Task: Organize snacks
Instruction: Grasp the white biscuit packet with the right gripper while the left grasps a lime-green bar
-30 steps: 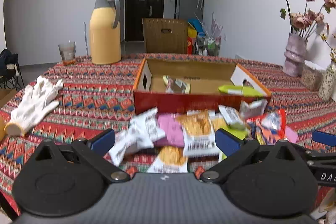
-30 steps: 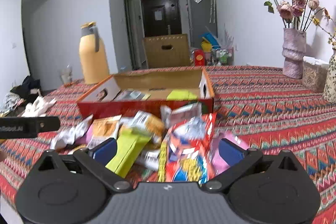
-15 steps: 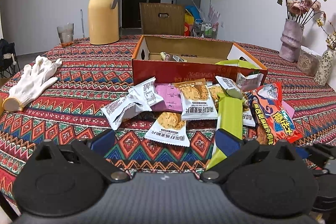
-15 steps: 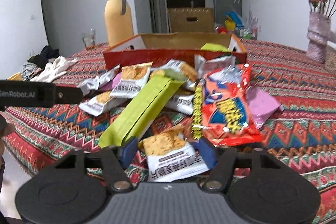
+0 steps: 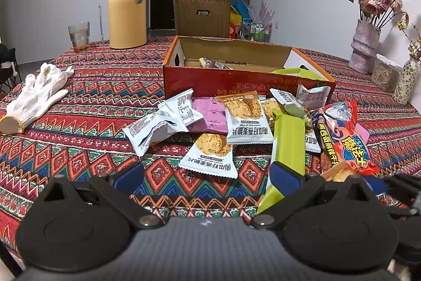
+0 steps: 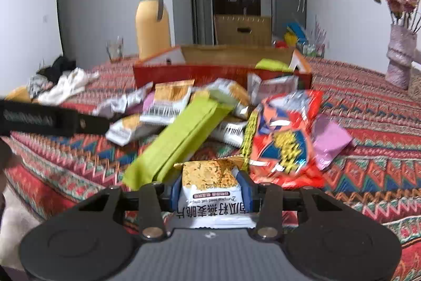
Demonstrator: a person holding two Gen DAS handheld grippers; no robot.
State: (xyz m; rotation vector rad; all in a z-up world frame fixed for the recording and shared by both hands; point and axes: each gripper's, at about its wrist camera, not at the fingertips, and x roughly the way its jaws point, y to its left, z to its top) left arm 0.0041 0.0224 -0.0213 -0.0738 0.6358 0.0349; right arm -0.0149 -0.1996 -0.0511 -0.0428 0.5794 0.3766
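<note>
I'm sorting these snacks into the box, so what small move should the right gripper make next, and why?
Probably finish the squeeze, then lift. The right gripper has its jaws closing with the white oat crisp packet between the pads, seemingly touching both edges. The open red box lies straight ahead beyond the pile, so a small raise should clear the green bar.

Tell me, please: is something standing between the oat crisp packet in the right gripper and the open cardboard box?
Yes. The right gripper is closing on the oat crisp packet. Between it and the cardboard box lies the snack pile: a long green packet, a red bag and smaller packets. Carrying it over them looks feasible.
</note>
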